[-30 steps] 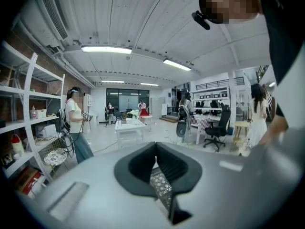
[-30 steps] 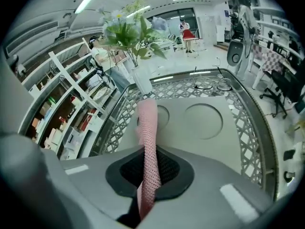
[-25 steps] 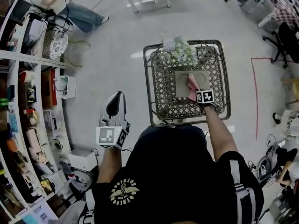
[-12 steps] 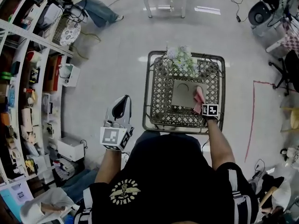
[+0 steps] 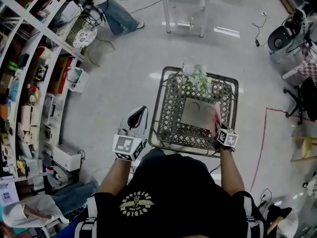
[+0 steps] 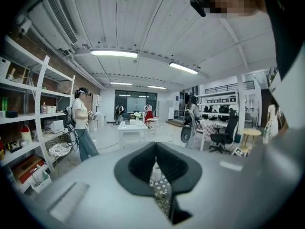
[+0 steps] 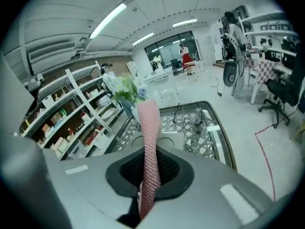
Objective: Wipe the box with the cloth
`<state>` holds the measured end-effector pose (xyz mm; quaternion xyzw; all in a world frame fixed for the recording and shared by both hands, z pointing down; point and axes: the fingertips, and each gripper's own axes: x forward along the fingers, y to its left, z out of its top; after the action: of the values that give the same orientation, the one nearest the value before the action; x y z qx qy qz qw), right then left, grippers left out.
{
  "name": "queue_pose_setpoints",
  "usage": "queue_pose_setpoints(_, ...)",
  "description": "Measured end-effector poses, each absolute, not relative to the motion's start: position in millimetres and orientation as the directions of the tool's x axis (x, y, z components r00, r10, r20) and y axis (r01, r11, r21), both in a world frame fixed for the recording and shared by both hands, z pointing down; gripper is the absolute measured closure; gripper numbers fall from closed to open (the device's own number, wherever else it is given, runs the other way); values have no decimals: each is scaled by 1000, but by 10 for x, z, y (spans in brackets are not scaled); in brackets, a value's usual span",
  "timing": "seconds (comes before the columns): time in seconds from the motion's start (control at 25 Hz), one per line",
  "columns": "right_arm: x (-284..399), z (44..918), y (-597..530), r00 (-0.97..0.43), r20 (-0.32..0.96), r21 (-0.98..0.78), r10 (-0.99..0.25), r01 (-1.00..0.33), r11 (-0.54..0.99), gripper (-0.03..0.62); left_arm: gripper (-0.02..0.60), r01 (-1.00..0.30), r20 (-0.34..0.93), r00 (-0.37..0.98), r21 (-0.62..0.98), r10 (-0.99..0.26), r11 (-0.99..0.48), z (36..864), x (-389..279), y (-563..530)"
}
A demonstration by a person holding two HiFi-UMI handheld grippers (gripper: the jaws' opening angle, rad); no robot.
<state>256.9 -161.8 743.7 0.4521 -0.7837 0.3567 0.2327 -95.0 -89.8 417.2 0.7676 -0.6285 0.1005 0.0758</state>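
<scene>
Right gripper (image 5: pixel 218 129) pinching cloth (image 7: pixel 148 142) on box (image 5: pixel 196 114), left gripper (image 5: pixel 135 124) closed, aside

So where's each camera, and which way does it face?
Head view: on the head, facing down at lattice table, box, both forearms.
Left gripper view: on left gripper, facing across the room; its shut jaws.
Right gripper view: on right gripper, facing the lattice table; jaws pinching pink cloth.
Shared: head and right gripper views show the box.
</scene>
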Motion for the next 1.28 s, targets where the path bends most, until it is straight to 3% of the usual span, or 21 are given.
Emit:
queue_pose_setpoints(0.32, 2625, 6010, -1518, -455, 449, -359, -769, -880, 311, 577, 581, -960, 214, 272, -11, -938, -281, 3996, -1073, -1099)
queue_pose_setpoints(0.64, 2244, 4725, -1331, -441, 231, -310, -867, -878, 364, 577, 581, -936, 178, 348, 3, -920, -353, 3778, -1239, -1250)
queue_pose_setpoints(0.84, 1978, 4211, -1155, -420, 148, -269, -895, -888, 373, 577, 581, -915, 146, 401, 24, -904, -402, 3655, -1289, -1336)
queue_pose_setpoints(1.28, 1721, 3920, -967, -348, 95, -210, -933, -923, 322, 577, 581, -884, 138, 465, 15, -875, -467, 3722, -1487, -1396)
